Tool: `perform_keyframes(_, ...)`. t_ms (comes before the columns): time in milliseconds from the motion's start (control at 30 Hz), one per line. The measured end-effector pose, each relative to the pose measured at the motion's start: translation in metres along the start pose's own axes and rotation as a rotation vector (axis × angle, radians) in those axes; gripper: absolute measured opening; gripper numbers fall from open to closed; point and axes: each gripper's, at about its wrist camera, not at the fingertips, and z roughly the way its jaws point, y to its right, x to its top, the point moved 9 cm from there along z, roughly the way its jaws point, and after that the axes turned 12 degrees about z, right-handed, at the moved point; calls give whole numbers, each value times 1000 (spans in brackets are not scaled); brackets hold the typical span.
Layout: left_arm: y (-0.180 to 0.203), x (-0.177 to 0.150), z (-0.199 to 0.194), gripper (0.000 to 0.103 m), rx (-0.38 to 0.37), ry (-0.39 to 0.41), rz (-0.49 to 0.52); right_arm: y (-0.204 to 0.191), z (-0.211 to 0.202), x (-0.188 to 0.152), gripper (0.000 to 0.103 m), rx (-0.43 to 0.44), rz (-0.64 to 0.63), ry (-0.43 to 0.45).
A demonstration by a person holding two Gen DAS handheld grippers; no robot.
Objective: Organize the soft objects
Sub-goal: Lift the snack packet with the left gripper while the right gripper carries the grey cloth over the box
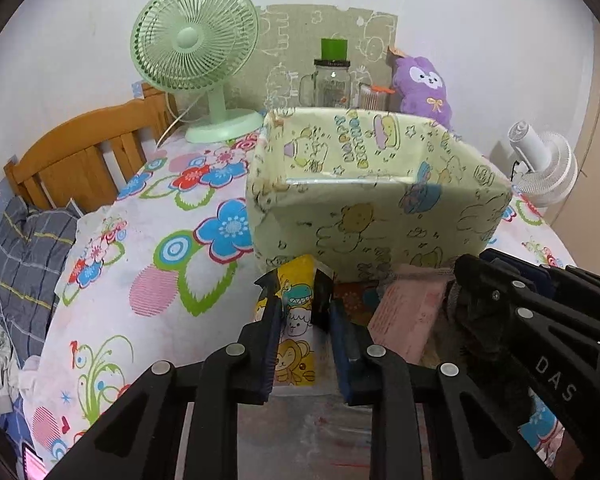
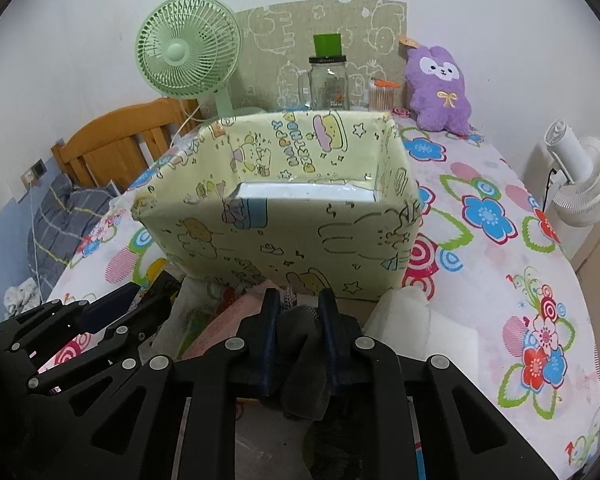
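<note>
A: What lies beyond the jaws?
B: A flowered tablecloth (image 2: pixel 500 184) carries a pale-yellow cartoon box (image 1: pixel 380 216), just ahead.
A: The views differ?
B: The left gripper (image 1: pixel 300 300) is clamped on a cartoon-print packet (image 1: pixel 296 320); the right gripper (image 2: pixel 300 304) is clamped on dark fabric (image 2: pixel 300 340).
A: Behind?
B: A green fan (image 1: pixel 192 56), a purple plush (image 2: pixel 438 88), a white wall.

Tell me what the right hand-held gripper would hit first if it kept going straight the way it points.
Most likely the near wall of the pale yellow cartoon-print box, which stands right ahead of the right hand-held gripper. The gripper is shut on a dark grey cloth. How far off the box is, I can't tell.
</note>
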Motion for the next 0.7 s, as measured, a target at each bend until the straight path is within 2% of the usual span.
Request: perform_keyframes(700, 9, 32, -38, 22, -4, 67, 16, -6, -41, 24, 22, 41, 0, 68)
